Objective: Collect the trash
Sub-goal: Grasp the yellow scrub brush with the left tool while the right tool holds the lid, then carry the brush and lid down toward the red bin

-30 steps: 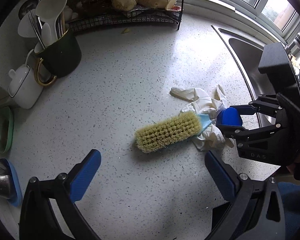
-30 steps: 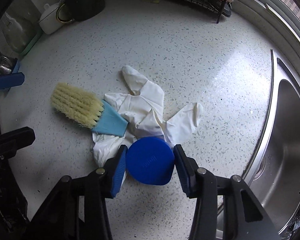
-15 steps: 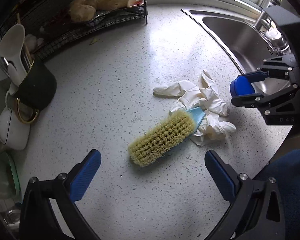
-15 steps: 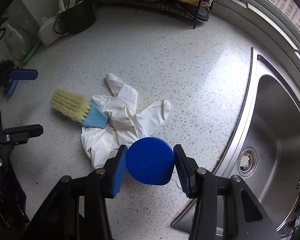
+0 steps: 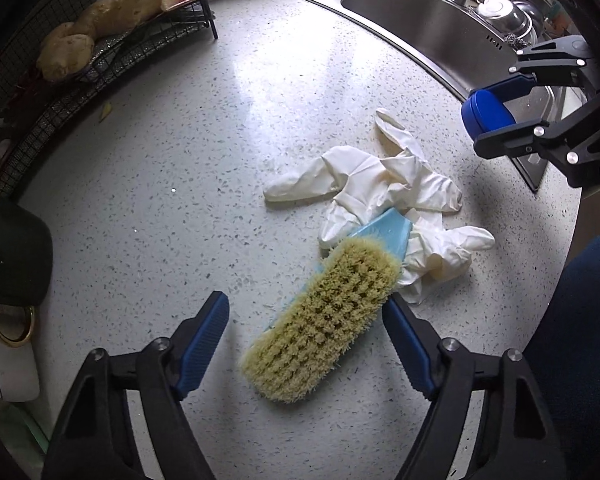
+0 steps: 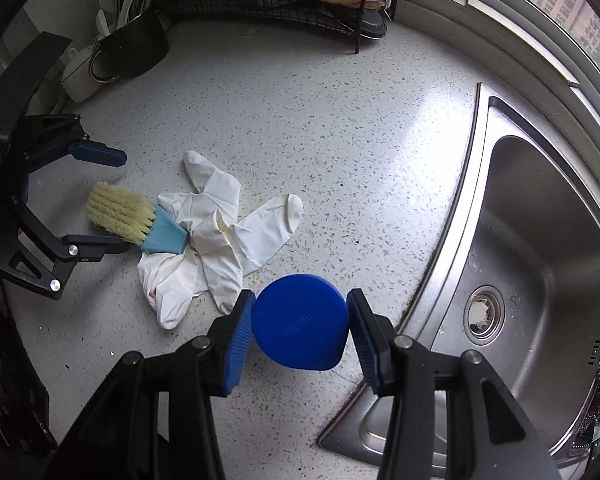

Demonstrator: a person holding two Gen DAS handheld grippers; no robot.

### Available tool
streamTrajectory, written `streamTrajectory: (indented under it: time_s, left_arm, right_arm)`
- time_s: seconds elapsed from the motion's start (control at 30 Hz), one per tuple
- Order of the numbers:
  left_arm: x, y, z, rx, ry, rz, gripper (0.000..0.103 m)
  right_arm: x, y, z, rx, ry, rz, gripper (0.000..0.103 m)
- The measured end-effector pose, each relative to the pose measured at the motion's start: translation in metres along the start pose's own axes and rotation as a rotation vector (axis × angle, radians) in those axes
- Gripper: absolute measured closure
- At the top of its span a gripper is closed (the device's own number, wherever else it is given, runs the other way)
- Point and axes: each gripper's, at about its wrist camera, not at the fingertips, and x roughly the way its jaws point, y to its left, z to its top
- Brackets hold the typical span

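Observation:
A scrub brush (image 5: 324,320) with pale bristles and a light blue back lies on the speckled counter, its tip resting on crumpled white gloves (image 5: 384,196). My left gripper (image 5: 306,344) hangs over the brush with its jaws closing; the bristle end sits between the blue pads, which stand clear of it. In the right wrist view the same brush (image 6: 120,212) and gloves (image 6: 228,236) lie to the left. My right gripper (image 6: 300,334) is shut on a round blue lid (image 6: 300,332), held above the counter near the sink edge. That blue lid (image 5: 486,114) also shows in the left wrist view.
A steel sink (image 6: 548,264) lies to the right. A black wire rack (image 5: 100,64) with ginger roots stands at the back. A dark mug with utensils (image 6: 134,46) and a white pot (image 6: 80,76) stand at the back left.
My left gripper rolled and dropped toward the brush, its jaws narrowing around the bristle end. My right gripper lifted the blue lid off the gloves and carried it toward the sink.

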Motion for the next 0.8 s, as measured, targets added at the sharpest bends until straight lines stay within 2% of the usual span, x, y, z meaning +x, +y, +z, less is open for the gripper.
streamTrajectory:
  time_s: [0.07, 0.13, 0.23, 0.33, 0.5, 0.63, 0.8]
  left_arm:
    - [0.009, -0.005, -0.004, 0.020, 0.027, -0.002, 0.038]
    - [0.010, -0.010, -0.005, 0.042, 0.015, 0.017, 0.044]
    - [0.008, -0.013, -0.007, 0.005, 0.010, -0.004, 0.050]
    - [0.007, -0.023, -0.014, -0.024, 0.004, 0.006, 0.056]
    - [-0.006, -0.039, -0.030, -0.143, -0.011, 0.023, 0.062]
    - [-0.026, -0.053, -0.039, -0.239, -0.057, 0.008, 0.065]
    - [-0.055, -0.075, -0.043, -0.290, -0.101, 0.021, 0.066]
  right_arm:
    - [-0.001, -0.001, 0.002, 0.002, -0.007, -0.002, 0.059]
    - [-0.001, -0.002, 0.004, 0.002, -0.012, 0.000, 0.059]
    - [-0.002, 0.001, 0.004, -0.002, -0.015, 0.007, 0.059]
    - [-0.003, 0.007, 0.002, -0.005, -0.012, 0.022, 0.059]
    - [-0.006, 0.012, -0.003, -0.015, -0.020, 0.058, 0.059]
    - [-0.008, 0.011, -0.007, -0.021, -0.033, 0.080, 0.059]
    - [-0.015, 0.016, -0.017, -0.048, -0.048, 0.101, 0.059]
